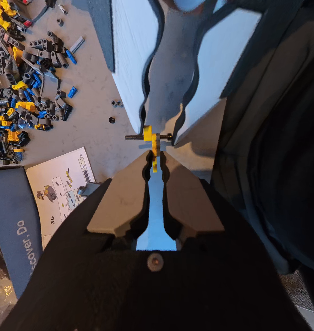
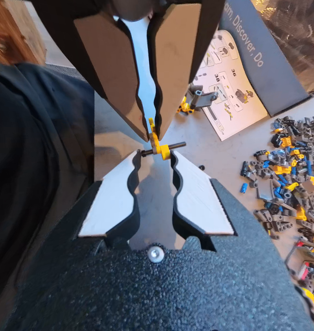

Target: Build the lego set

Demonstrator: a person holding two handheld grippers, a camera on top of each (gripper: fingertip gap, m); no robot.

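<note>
My left gripper [image 1: 155, 152], with tan fingers, is shut on a thin yellow beam [image 1: 154, 148] and holds it above the table. A black axle [image 1: 133, 137] runs through the beam's far end, with a yellow connector [image 1: 147, 133] threaded on it. My right gripper [image 2: 154, 153], with white fingers, faces the left gripper [image 2: 151, 138]. One of its fingertips touches the axle's [image 2: 177, 145] head and the other touches the yellow connector [image 2: 164, 152], so the two are squeezed between them. The yellow beam [image 2: 153, 136] stands upright between both grippers.
A pile of black, grey, blue and yellow building parts [image 1: 18, 89] [image 2: 287, 179] lies on the grey table [image 1: 91, 89]. An open instruction booklet [image 2: 229, 100], a dark blue box [image 2: 260, 62] and a small grey sub-assembly [image 2: 199, 97] lie close by. A person's dark clothing [image 1: 278, 143] borders the table. My left and right fingertips are right by each other.
</note>
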